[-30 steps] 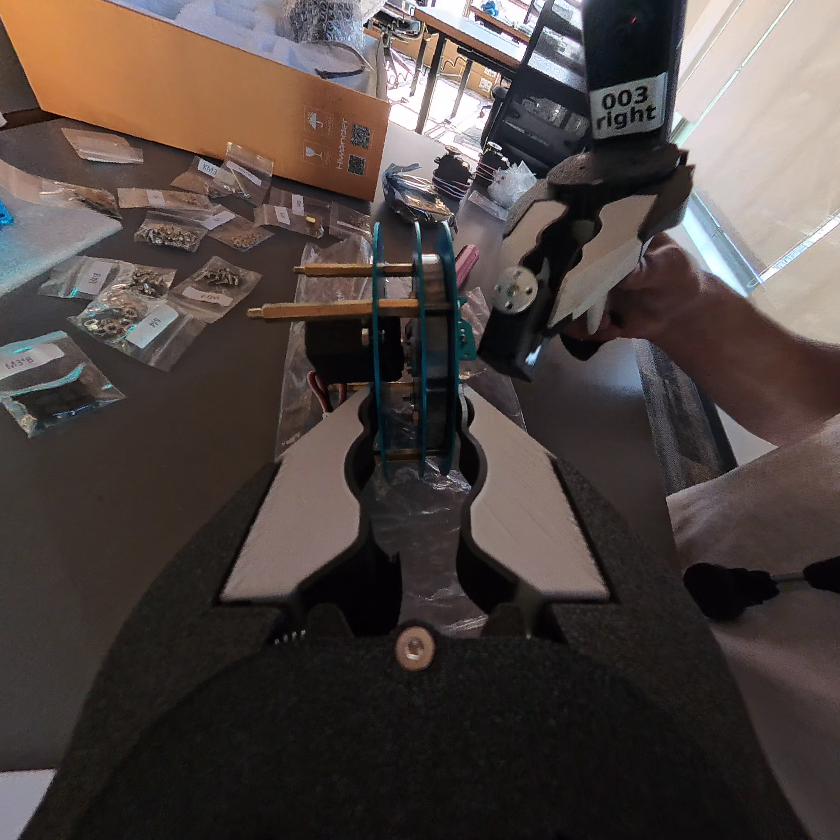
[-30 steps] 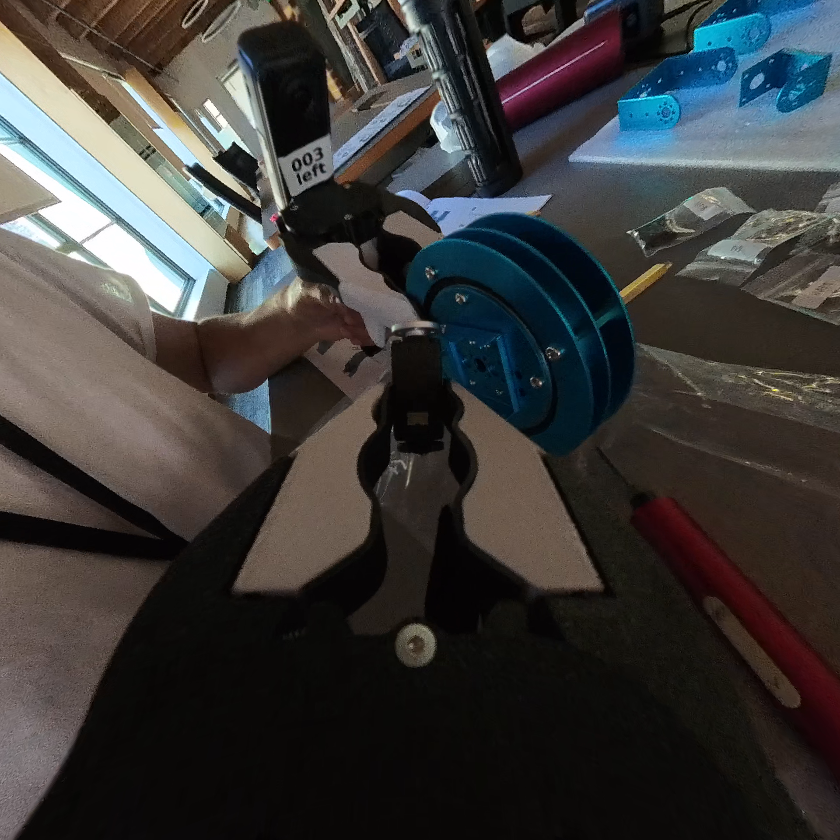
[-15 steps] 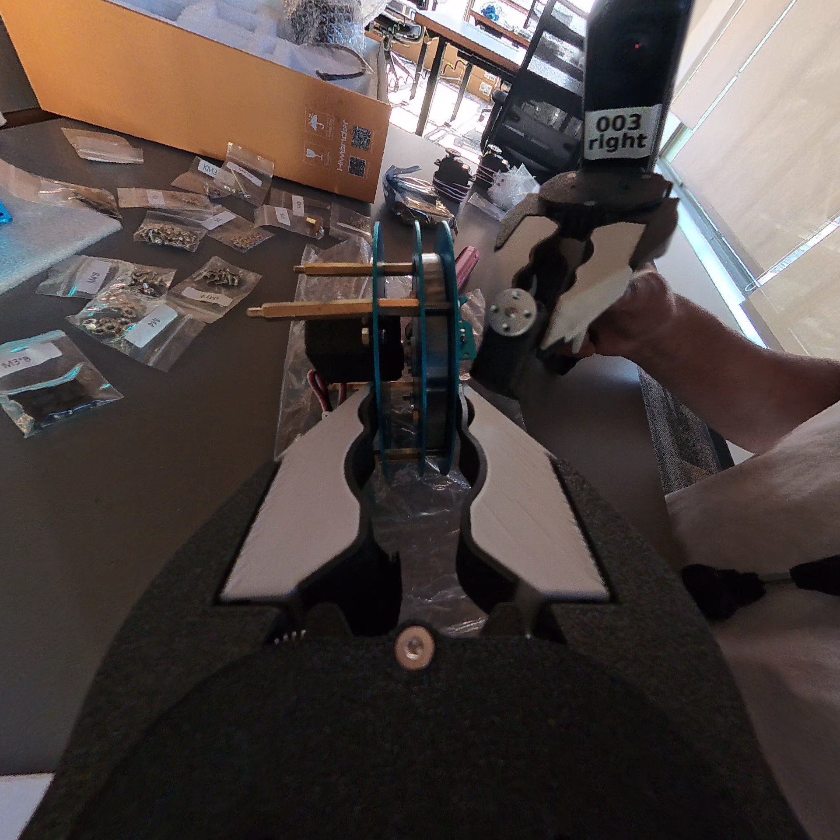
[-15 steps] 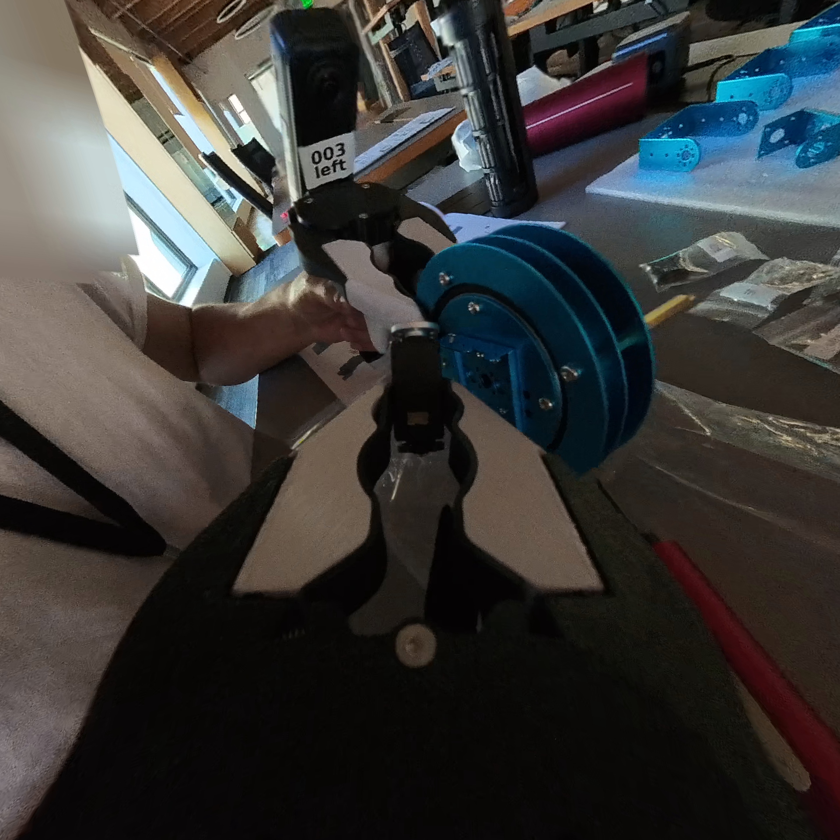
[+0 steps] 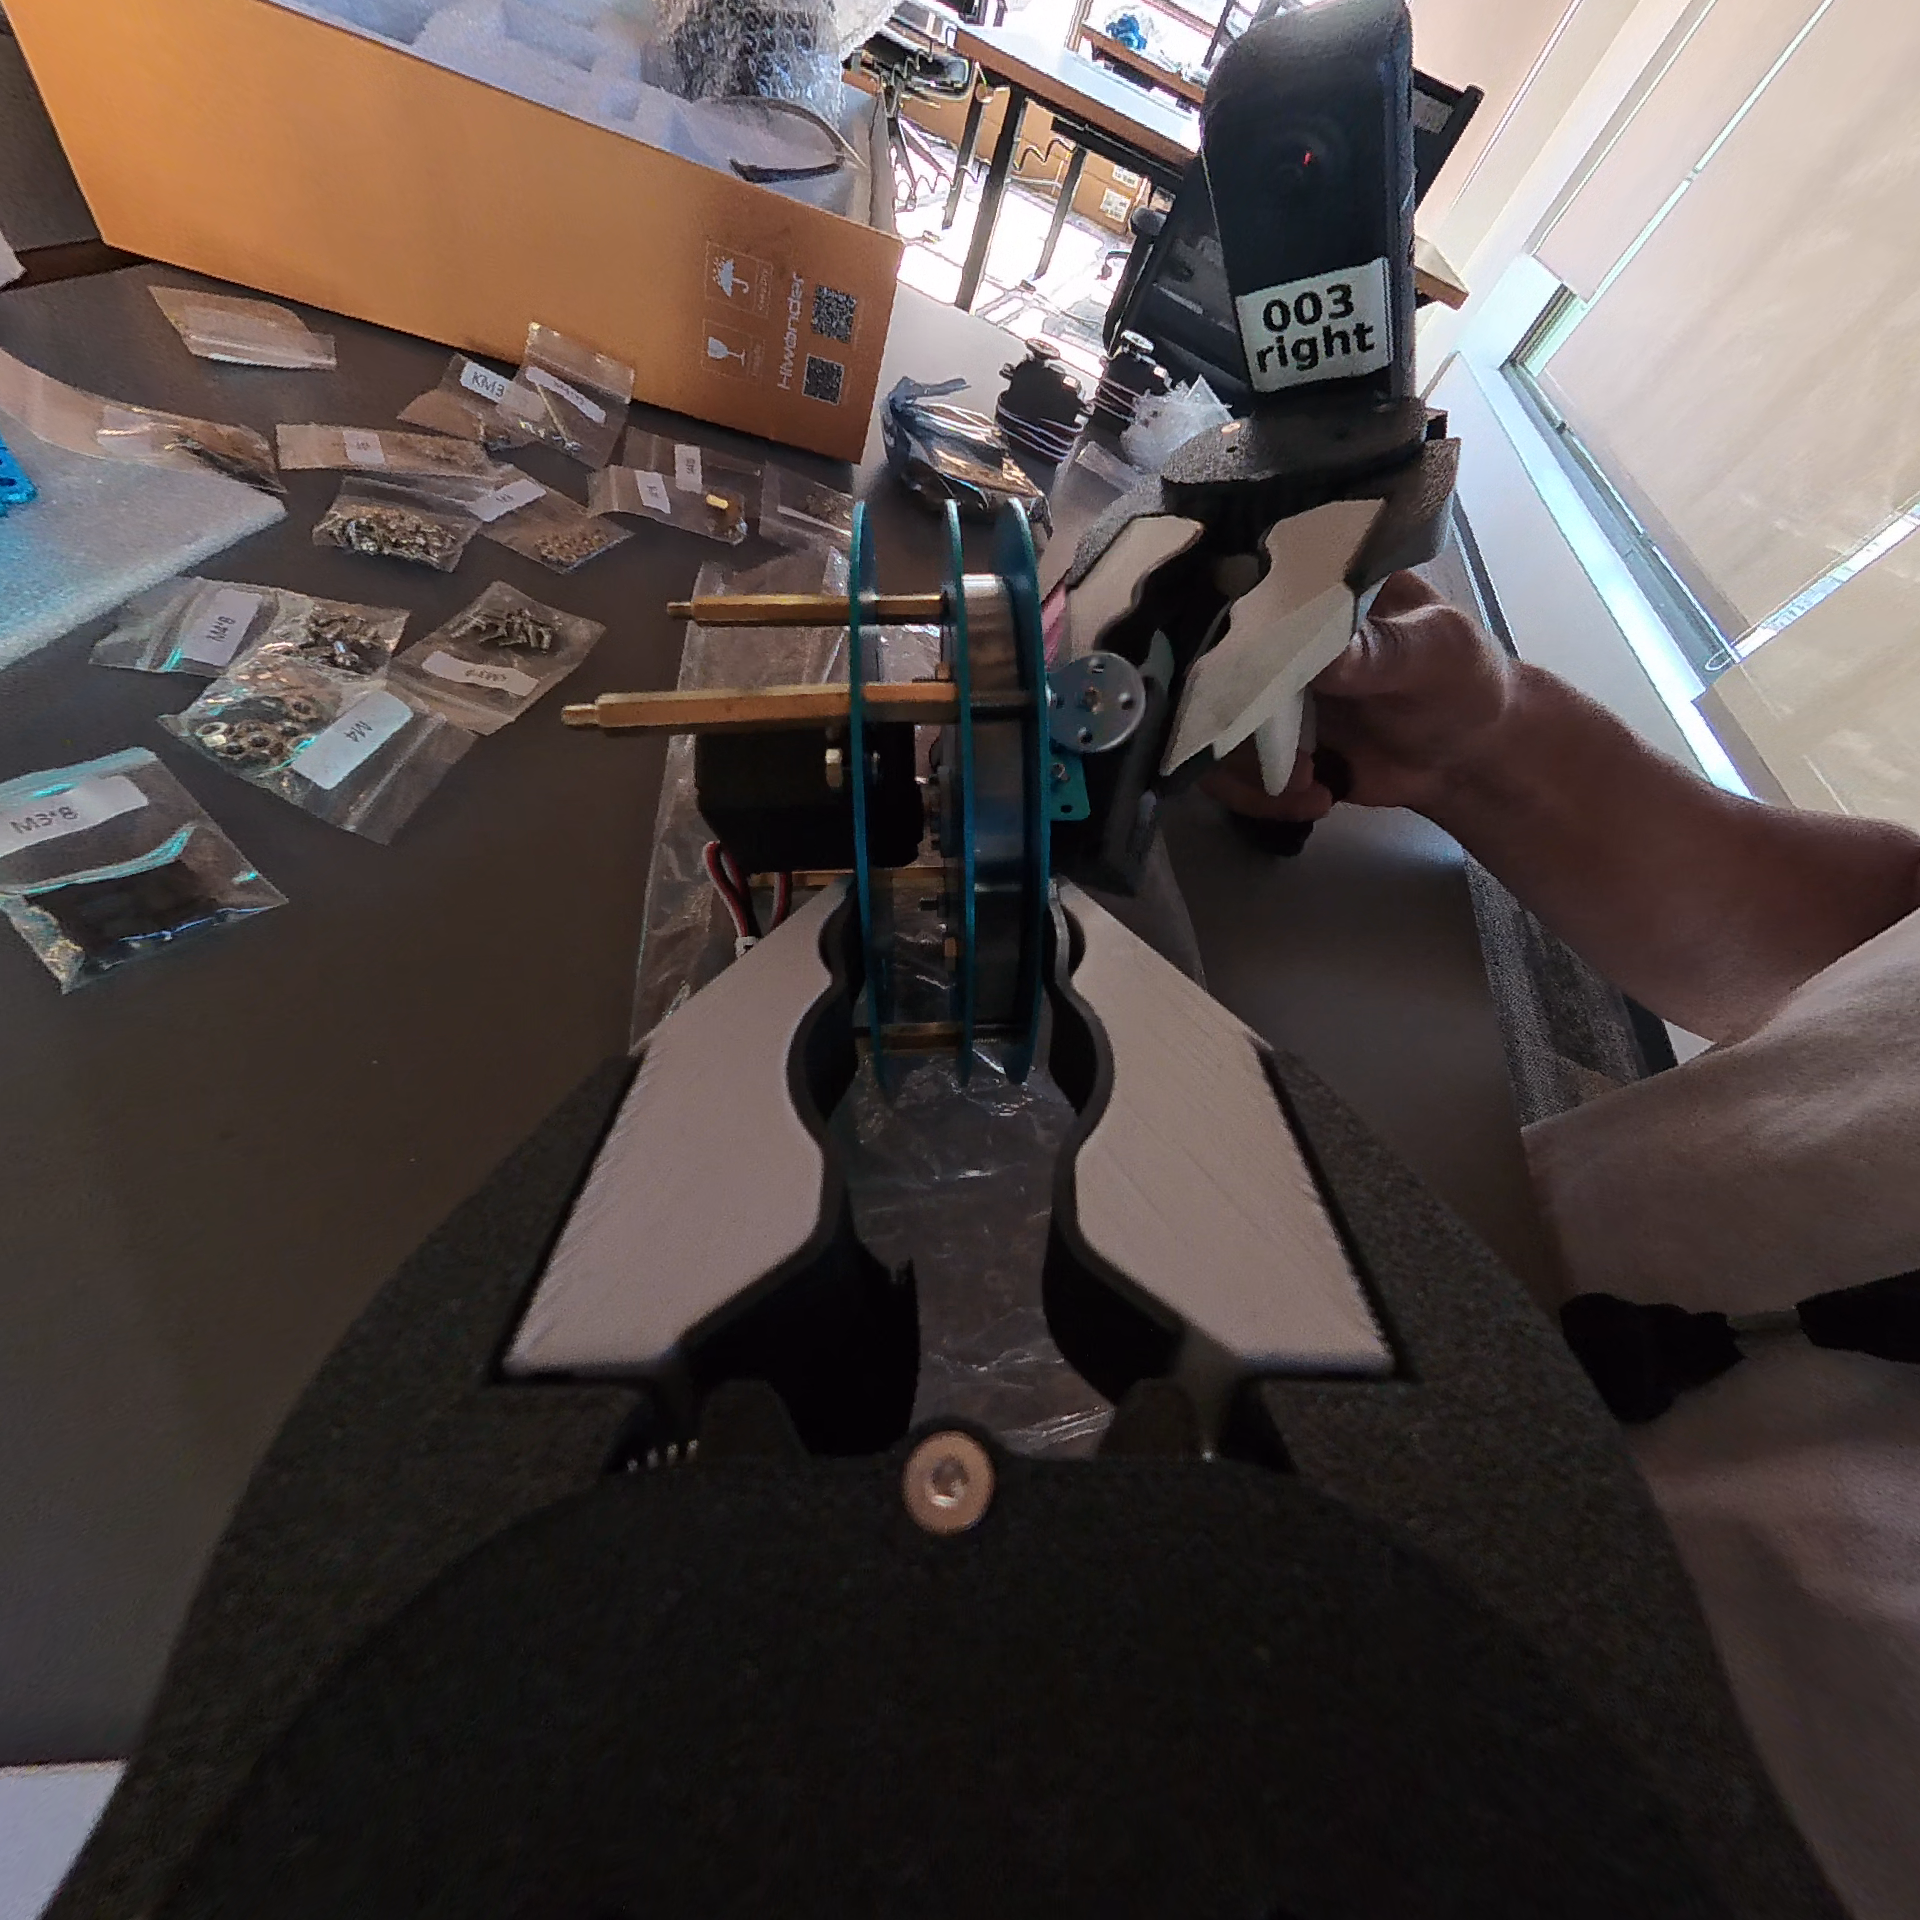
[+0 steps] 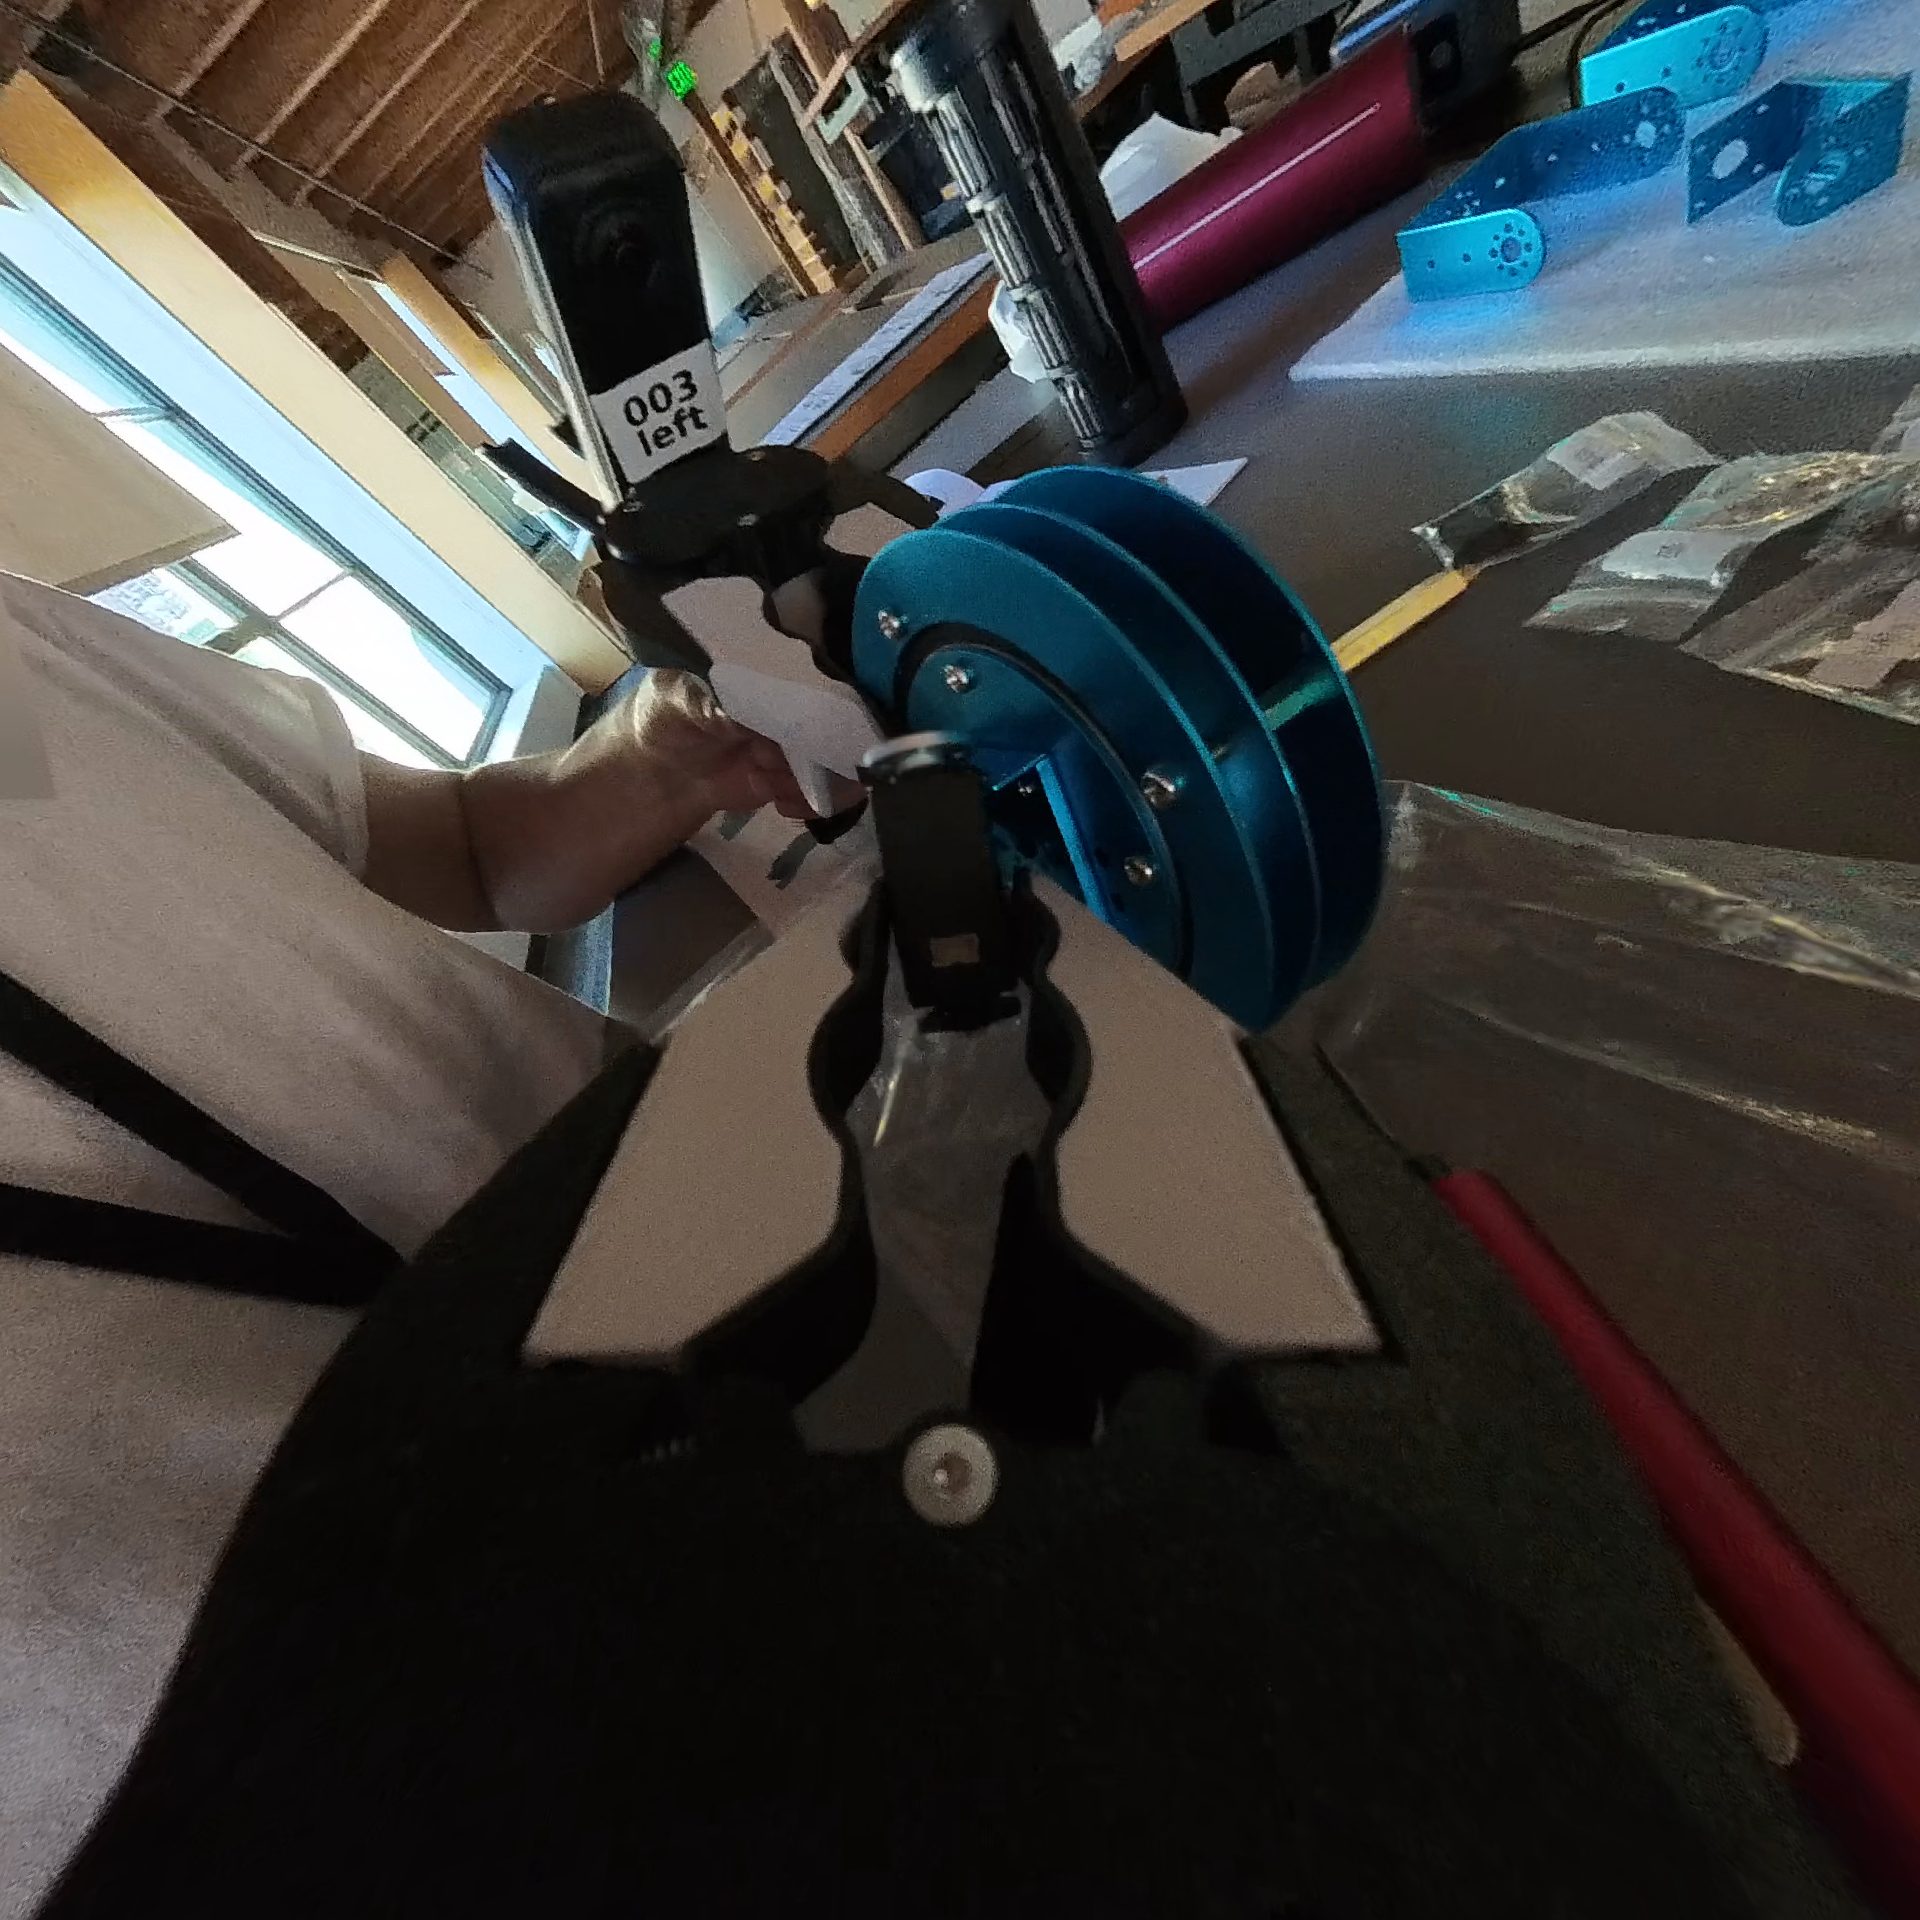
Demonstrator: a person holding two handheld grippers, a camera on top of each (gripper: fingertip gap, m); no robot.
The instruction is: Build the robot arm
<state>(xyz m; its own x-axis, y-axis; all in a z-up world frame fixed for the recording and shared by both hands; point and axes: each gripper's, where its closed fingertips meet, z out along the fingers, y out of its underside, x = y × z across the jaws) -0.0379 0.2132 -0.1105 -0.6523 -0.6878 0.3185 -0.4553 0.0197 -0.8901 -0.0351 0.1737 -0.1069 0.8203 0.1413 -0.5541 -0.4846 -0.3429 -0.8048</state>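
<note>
My left gripper (image 5: pixel 951 914) is shut on the rim of a blue disc assembly (image 5: pixel 997 748), which has three parallel discs and brass standoffs (image 5: pixel 748 707) sticking out to the left. My right gripper (image 6: pixel 951 914) is shut on a black servo (image 6: pixel 930 831) with a round silver horn (image 5: pixel 1096 701). It holds the servo against the small blue bracket on the face of the disc assembly (image 6: pixel 1195 727). The right gripper (image 5: pixel 1164 727) also shows in the left wrist view, and the left gripper (image 6: pixel 821 675) in the right wrist view. Both are held above the dark table.
An open cardboard box (image 5: pixel 468 197) stands at the back. Several small bags of screws (image 5: pixel 343 717) lie to the left on the table. A clear plastic sheet (image 6: pixel 1662 987) lies under the assembly, a red-handled tool (image 6: pixel 1662 1507) beside it. Blue brackets (image 6: pixel 1558 208) and a black cylinder (image 6: pixel 1039 260) stand farther off.
My right gripper has brought the servo leftward and lower, from apart to up against the disc assembly's face. The left gripper and the assembly have stayed almost still.
</note>
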